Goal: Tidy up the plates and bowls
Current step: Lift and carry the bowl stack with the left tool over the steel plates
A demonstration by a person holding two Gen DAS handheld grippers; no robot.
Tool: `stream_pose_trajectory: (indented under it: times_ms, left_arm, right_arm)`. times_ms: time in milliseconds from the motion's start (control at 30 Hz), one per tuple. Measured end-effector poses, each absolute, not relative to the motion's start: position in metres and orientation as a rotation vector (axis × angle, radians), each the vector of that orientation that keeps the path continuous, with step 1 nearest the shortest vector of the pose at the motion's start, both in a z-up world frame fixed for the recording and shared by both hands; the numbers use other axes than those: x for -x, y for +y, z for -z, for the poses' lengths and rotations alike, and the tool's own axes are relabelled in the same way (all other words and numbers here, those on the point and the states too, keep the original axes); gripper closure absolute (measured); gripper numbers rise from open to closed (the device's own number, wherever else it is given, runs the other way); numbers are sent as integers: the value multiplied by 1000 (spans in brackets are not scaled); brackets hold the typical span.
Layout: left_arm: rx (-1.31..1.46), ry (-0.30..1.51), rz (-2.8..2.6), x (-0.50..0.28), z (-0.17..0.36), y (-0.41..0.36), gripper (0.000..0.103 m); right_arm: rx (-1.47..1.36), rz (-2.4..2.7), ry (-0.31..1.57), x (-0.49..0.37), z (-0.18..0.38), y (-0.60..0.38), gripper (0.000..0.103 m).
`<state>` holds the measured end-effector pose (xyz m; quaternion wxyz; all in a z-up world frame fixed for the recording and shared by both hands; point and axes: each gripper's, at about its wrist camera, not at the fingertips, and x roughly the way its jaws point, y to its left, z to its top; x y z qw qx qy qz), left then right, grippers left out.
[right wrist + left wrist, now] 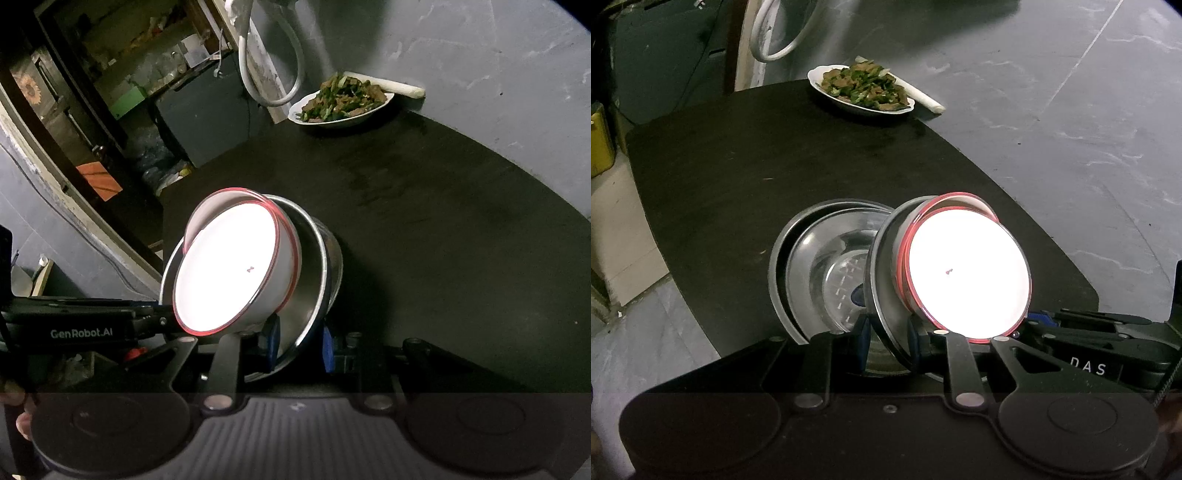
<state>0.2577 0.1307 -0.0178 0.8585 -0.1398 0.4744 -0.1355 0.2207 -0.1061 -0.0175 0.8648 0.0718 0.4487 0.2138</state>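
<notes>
Red-rimmed white bowl (967, 269) (glaring, tilted)

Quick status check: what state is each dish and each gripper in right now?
Red-rimmed white bowl: tilted, empty, nested in the steel bowl.
Tilted stainless steel bowl: held by its rim.
Flat steel bowls: stacked on the table.
White oval plate: full of food.
Left gripper: shut on the rim.
Right gripper: shut on the rim.

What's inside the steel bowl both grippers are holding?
A white red-rimmed bowl sits nested in the tilted steel bowl, gripped by left gripper and right gripper. Glare hides its inside; anything beneath it is covered.
</notes>
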Motion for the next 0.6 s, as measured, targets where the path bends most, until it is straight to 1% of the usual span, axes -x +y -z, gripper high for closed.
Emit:
stream_pose_trajectory:
  times_ms: [600]
  left_arm:
    - [297, 1030, 279, -271, 26, 139, 81]
  right_arm:
    - [-170, -438, 973, -233, 27, -97, 77]
